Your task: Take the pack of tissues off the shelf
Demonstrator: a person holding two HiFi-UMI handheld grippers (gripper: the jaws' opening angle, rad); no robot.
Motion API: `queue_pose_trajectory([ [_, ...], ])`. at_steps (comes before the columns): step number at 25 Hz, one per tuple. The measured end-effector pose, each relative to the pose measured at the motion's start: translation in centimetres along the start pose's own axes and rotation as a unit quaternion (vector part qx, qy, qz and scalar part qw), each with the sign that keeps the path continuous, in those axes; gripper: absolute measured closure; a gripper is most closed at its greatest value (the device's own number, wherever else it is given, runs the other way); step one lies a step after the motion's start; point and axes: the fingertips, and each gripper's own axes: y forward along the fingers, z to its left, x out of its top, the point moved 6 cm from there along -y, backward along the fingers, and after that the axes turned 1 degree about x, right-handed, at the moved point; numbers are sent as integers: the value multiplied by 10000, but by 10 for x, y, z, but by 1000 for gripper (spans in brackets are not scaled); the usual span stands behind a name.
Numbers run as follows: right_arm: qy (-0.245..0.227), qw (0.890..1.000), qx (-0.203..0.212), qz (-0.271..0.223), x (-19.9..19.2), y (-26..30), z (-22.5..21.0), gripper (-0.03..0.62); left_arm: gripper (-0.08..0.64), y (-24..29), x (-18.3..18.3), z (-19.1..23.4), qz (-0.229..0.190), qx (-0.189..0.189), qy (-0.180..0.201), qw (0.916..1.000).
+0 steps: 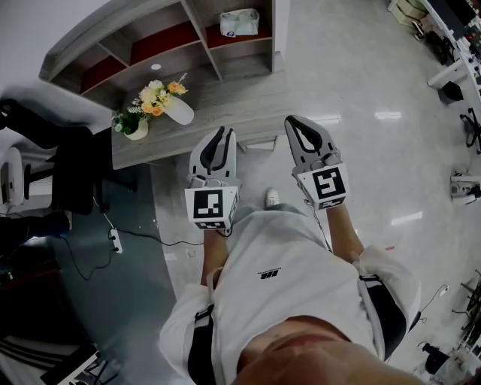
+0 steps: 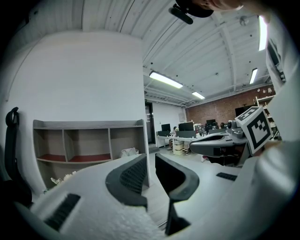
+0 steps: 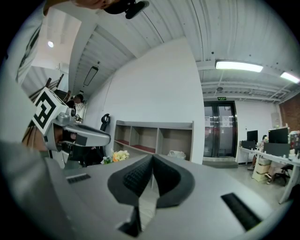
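Observation:
The pack of tissues [image 1: 240, 21] is a pale plastic-wrapped bundle in the right-hand compartment of the grey shelf [image 1: 173, 56], on its red lower board. It shows small in the left gripper view [image 2: 129, 152] and in the right gripper view [image 3: 176, 154]. Both grippers are held up in front of the person's chest, well short of the shelf and pointing at it. My left gripper [image 1: 225, 131] [image 2: 151, 158] has a narrow gap between its jaws and nothing in it. My right gripper [image 1: 295, 120] [image 3: 153, 158] has its jaw tips touching and holds nothing.
A grey table [image 1: 240, 101] stands between me and the shelf, carrying a white vase of flowers [image 1: 169, 101] and a small pot [image 1: 135, 128]. A black chair [image 1: 68, 169] is at the left, with a power strip [image 1: 115, 241] and cable on the floor. Office desks [image 2: 187, 136] lie to the right.

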Motion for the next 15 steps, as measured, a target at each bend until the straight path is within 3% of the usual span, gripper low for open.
queue_pose_trajectory([
  [15, -38, 9999, 94, -44, -1, 46, -22, 566, 486, 48, -1, 23, 10, 18, -3, 10000],
])
